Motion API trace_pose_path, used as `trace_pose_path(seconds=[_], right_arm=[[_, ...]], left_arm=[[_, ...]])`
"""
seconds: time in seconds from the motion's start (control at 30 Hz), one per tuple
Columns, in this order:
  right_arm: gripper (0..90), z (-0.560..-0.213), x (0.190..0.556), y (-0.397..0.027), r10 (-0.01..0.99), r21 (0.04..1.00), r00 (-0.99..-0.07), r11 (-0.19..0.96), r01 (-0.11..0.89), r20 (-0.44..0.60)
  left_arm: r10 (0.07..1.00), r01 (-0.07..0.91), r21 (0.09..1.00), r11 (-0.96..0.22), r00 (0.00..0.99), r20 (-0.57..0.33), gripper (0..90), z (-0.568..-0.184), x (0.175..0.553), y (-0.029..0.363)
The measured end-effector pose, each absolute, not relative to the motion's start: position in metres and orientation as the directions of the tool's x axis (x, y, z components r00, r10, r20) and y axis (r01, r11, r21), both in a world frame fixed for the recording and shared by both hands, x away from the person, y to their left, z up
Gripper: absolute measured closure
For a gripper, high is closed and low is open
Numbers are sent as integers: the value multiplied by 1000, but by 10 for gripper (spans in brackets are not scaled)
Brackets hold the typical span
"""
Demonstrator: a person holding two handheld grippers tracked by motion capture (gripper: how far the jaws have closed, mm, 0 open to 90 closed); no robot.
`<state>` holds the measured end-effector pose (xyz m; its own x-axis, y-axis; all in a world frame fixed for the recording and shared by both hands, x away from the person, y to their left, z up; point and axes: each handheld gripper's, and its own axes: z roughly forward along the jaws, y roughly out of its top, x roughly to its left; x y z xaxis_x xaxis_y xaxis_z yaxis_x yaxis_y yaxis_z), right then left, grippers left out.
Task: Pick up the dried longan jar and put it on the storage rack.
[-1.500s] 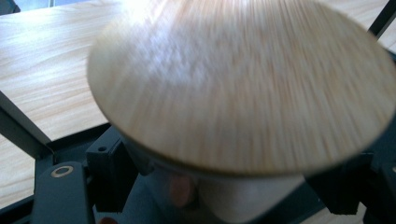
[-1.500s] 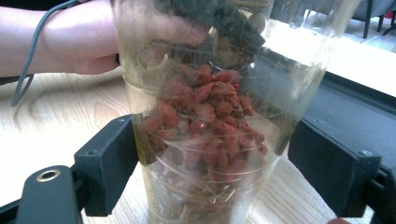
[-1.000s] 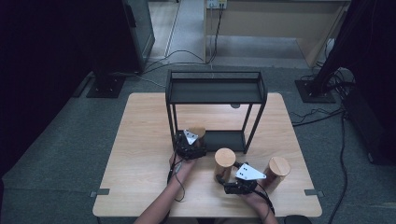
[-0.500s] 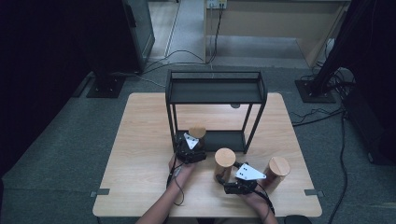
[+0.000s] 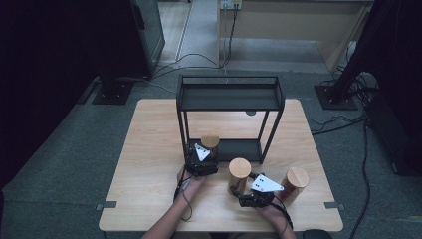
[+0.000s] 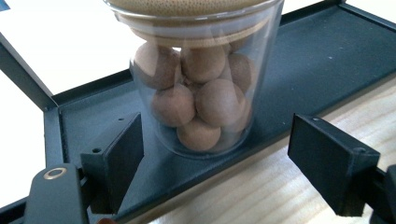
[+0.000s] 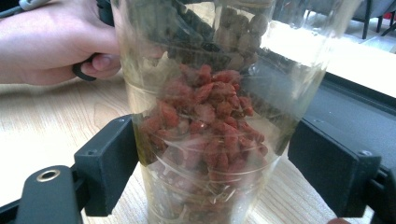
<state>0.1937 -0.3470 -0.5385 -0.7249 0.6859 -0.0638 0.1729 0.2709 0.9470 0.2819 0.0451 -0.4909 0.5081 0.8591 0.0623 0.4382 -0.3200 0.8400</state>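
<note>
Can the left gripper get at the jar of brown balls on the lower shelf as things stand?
Probably yes. The jar of brown balls stands right ahead of the left gripper, whose open jaws flank it without touching; nothing lies between them on the lower shelf.

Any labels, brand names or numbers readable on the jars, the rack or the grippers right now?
None can be read.
Jar of brown balls on the rack's lower shelf: plain glass, no label.
Jar of red dried berries: plain glass, no label.
Third jar on the table: plain wooden lid, no text.
Grey plate on the right gripper: small dark dots, not text.
</note>
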Motion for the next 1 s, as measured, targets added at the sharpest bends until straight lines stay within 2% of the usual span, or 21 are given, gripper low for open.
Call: trace_pose_path(seconds=[0.37,1.0], right_arm=[[169,-539,194,-347,686,947,-725,271,172,-65],[169,-538,193,-347,686,947,-724,274,171,-68]], left_arm=[[850,472,820,-325,526,34,185,-483,280,58],[818,496,775,-392,573,47,185,-476,271,70]])
